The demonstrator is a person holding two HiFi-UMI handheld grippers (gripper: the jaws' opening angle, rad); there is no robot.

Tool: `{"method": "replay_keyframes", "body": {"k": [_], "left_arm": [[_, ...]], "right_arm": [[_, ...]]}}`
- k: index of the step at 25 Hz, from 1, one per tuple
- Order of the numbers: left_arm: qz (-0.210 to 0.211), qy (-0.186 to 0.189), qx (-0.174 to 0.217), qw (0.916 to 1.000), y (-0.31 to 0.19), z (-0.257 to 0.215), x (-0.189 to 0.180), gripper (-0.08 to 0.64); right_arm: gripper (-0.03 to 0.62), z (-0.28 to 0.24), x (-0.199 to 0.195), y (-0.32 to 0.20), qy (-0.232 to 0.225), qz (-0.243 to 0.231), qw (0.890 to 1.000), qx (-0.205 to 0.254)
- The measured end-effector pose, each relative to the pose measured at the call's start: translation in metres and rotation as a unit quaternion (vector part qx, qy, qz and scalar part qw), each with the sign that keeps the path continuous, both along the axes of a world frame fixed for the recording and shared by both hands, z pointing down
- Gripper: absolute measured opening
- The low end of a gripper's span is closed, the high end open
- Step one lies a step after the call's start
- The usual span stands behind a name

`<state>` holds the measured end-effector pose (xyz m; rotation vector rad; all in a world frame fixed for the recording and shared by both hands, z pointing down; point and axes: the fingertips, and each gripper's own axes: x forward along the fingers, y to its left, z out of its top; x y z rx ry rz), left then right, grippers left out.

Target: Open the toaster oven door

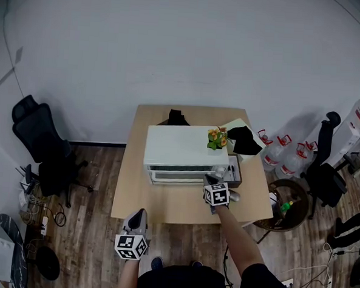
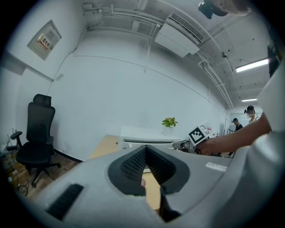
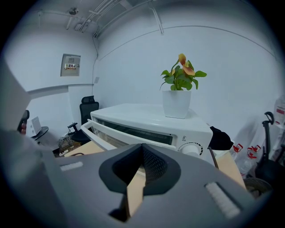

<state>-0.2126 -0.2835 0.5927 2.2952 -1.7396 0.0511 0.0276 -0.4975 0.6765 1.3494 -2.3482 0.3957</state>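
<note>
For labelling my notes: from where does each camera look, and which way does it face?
Head view: from above, steeply down at the table and toaster oven; both forearms, left tongs, right tongs show.
Left gripper view: low before the table, facing the oven; shut jaws, right forearm.
Right gripper view: close before the oven door; shut jaws.
All share the oven and plant.

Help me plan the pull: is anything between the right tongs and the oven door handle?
Nothing visible. The right tongs, shut, sit just short of the handle, with only bare table between. The plant stands on top of the oven, out of the way.
</note>
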Motion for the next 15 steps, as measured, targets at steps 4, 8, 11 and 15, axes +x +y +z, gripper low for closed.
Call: {"method": "replay_keyframes", "body": {"k": [4,8,11,15], "left_arm": [[0.0,0.001,0.0,1.0,0.002,0.0,-0.003,-0.005],[0.008,-0.013,0.003,0.9999,0.0,-0.001,0.003,-0.005],[0.02,-0.028,0.007,0.9994,0.002,-0.002,0.008,-0.005],[0.022,-0.019,0.001,0.9996,0.003,0.0,0.01,-0.005]], "right_arm": [[0.006,0.003,-0.003,0.004,-0.004,-0.001,1.0,0.0],[0.006,0.004,0.0,0.009,-0.002,0.0,1.0,0.005],[0.006,0.005,-0.001,0.014,-0.006,-0.002,1.0,0.007],[0.006,0.008,0.001,0.021,-0.013,0.001,1.0,0.008]]}}
